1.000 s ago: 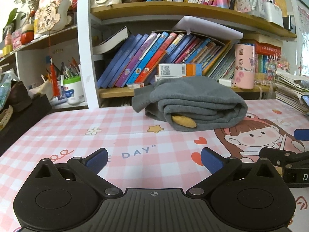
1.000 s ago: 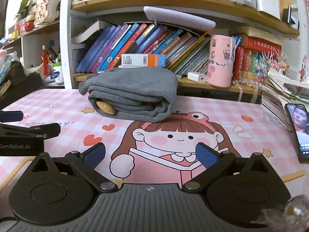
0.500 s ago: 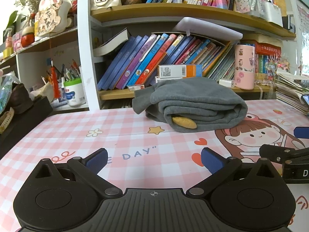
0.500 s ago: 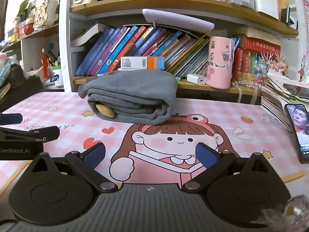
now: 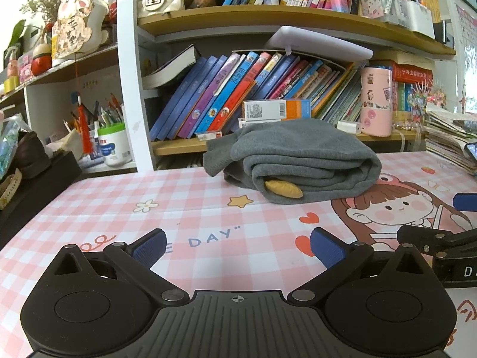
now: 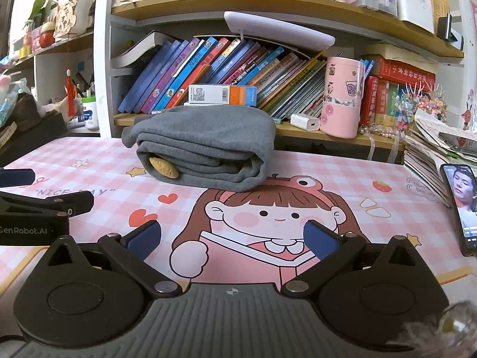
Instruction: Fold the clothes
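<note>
Table cover (image 5: 184, 208): pink-and-white check, cartoon girl print lower right, red hearts, yellow star, blue "DAY" lettering. Folded garment (image 5: 301, 161), frame centre: plain grey, mustard-yellow patch (image 5: 283, 189) showing at the fold. Left gripper (image 5: 237, 247): black body, blue pads on the fingers (image 5: 149, 246). Right gripper (image 6: 232, 238) same colours. Tumbler (image 6: 342, 97), upper right: pink with stickers. Bookshelf (image 6: 268, 0): tan boards, white uprights.

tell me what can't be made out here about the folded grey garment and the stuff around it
- Grey garment: both views show only its folded front; the type, back and inner layers are hidden by its own folds.
- Yellow patch: mostly tucked between layers, so what it is stays unclear.
- Phone: cut off by the right edge of the right wrist view.
- Clear object: blurred at the lower right corner.
- Left gripper and right gripper: open, holding nothing.
</note>
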